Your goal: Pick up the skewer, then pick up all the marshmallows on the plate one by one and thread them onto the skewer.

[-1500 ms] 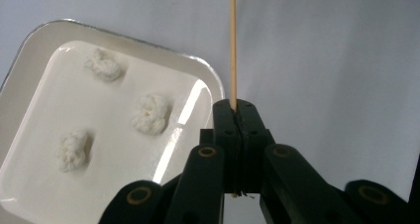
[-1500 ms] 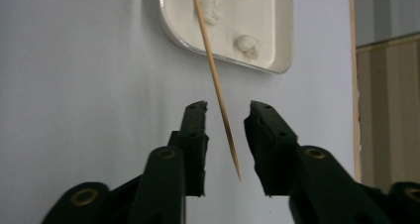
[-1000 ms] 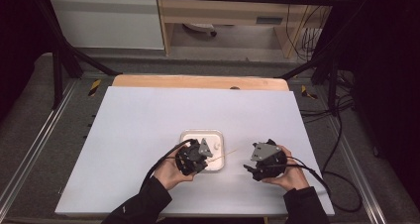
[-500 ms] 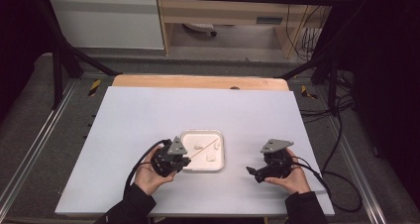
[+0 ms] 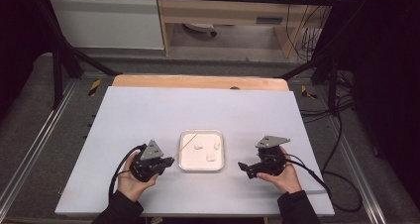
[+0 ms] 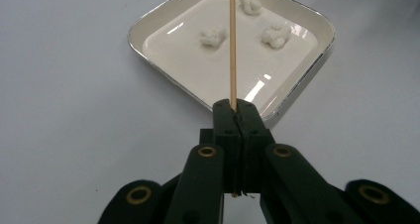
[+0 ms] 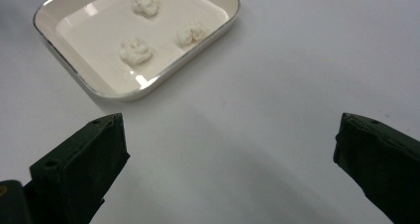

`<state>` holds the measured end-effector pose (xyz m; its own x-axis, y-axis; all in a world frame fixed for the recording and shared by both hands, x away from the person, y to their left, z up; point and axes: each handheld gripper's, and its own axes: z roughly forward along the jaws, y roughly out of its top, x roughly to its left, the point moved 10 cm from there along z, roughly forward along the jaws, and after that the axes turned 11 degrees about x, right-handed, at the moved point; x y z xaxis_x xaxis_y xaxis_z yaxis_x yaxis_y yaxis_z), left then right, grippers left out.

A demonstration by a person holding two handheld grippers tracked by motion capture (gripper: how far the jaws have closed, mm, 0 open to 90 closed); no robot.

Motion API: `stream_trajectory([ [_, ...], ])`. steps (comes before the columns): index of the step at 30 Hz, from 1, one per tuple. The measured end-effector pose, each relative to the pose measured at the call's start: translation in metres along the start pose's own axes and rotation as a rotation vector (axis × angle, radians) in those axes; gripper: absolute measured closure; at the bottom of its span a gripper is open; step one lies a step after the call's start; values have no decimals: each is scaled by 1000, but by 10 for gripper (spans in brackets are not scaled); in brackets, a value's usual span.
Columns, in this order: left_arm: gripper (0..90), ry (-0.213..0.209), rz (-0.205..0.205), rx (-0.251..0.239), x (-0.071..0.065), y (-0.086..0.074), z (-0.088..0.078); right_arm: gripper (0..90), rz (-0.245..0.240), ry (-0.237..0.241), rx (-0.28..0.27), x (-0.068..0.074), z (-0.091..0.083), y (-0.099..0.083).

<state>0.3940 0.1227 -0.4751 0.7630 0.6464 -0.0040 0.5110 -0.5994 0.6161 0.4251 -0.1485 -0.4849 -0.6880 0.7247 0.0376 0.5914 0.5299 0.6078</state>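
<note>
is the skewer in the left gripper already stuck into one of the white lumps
No, the skewer clamped in the left gripper hangs bare over the tray.

Seen from above, a white bench (image 5: 198, 110) carries a square white tray (image 5: 201, 166) with three small white lumps (image 5: 210, 158) inside. The left hand-held gripper (image 5: 168, 161) lies just left of the tray, holding a thin wooden skewer (image 5: 187, 142) slanting over it. The right hand-held gripper (image 5: 243, 166) sits right of the tray.

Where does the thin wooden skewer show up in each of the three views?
High view: thin wooden skewer slants over the left rim of the square white tray.
Left gripper view: runs up the centre from the shut jaws.
Right gripper view: not in it.
Shared landmark: the tray's three white lumps.
</note>
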Motion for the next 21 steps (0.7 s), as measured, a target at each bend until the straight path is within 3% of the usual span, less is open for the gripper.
stream_trajectory([
  [10,888,26,-37,-42,12,-14,-11,7,1,18,-9,15,13,23],
  [21,888,15,-56,-56,15,-19,-13,11,2,31,-44,32,33,63],
])
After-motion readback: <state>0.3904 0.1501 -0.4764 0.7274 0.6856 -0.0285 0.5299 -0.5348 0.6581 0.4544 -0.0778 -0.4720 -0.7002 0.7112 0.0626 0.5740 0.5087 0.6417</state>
